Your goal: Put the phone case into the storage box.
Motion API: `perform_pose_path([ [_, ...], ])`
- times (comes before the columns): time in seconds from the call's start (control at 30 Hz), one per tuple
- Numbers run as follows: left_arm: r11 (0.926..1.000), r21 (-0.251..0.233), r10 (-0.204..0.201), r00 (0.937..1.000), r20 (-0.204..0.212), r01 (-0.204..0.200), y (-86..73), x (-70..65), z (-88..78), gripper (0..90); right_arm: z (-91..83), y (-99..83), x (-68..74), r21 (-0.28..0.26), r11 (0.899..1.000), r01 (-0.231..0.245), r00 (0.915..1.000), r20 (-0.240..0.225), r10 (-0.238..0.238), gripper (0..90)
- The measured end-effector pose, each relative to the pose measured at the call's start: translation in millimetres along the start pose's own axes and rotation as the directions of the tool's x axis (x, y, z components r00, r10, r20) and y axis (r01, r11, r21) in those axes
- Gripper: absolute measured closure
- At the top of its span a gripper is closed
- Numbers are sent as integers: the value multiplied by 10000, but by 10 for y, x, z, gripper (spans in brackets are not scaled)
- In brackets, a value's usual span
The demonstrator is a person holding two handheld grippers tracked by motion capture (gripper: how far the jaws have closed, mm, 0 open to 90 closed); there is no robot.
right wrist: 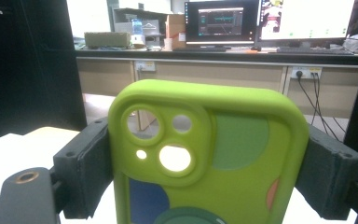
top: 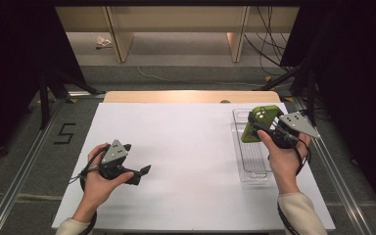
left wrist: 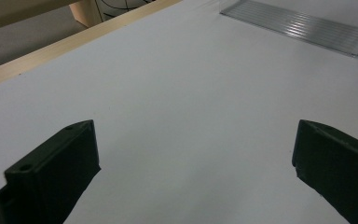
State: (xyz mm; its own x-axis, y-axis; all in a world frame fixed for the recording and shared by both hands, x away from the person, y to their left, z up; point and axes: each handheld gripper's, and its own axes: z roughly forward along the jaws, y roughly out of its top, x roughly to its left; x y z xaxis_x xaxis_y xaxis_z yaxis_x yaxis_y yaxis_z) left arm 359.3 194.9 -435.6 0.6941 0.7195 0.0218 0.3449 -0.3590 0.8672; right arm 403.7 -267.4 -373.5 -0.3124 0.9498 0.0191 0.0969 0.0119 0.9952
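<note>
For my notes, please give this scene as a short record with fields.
held thing: green phone case, upright between the right tongs
right tongs: shut on the case sides
left tongs: open, nothing between, low over the white table
clear tray: on the table, under the right tongs

White table surface (top: 186, 161), bare sheet over a light wooden top whose far edge (top: 191, 96) shows as a pale strip. Grey floor beyond, marked with a black numeral 5 (top: 64, 133) left of the table. Wooden bench legs (top: 118, 39) at the back, loose black cables (top: 267, 44) hanging beside them. In the right gripper view: two lit monitors (right wrist: 223, 21) on a counter, a cardboard box (right wrist: 107, 39), a wall socket (right wrist: 306, 72).
</note>
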Motion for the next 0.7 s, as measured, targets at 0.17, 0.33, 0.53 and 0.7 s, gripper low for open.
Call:
perform_pose_path([
  [0.17,10000,-22,-5,10000,-6,5,1,2,-1,1,8,-8,-11,52,10000,-17,10000,44,16,165],
  [0.33,10000,-11,-11,10000,4,11,0,-1,2,1,19,-7,-26,61,10000,-9,10000,80,9,165],
  [0.53,10000,-5,-21,10000,16,21,-2,-5,8,1,52,2,-49,121,9999,-27,9999,138,25,165],
  [0.7,10000,-18,-25,10000,21,25,-1,-3,6,0,83,-1,-58,184,9998,-19,9999,148,16,165],
])
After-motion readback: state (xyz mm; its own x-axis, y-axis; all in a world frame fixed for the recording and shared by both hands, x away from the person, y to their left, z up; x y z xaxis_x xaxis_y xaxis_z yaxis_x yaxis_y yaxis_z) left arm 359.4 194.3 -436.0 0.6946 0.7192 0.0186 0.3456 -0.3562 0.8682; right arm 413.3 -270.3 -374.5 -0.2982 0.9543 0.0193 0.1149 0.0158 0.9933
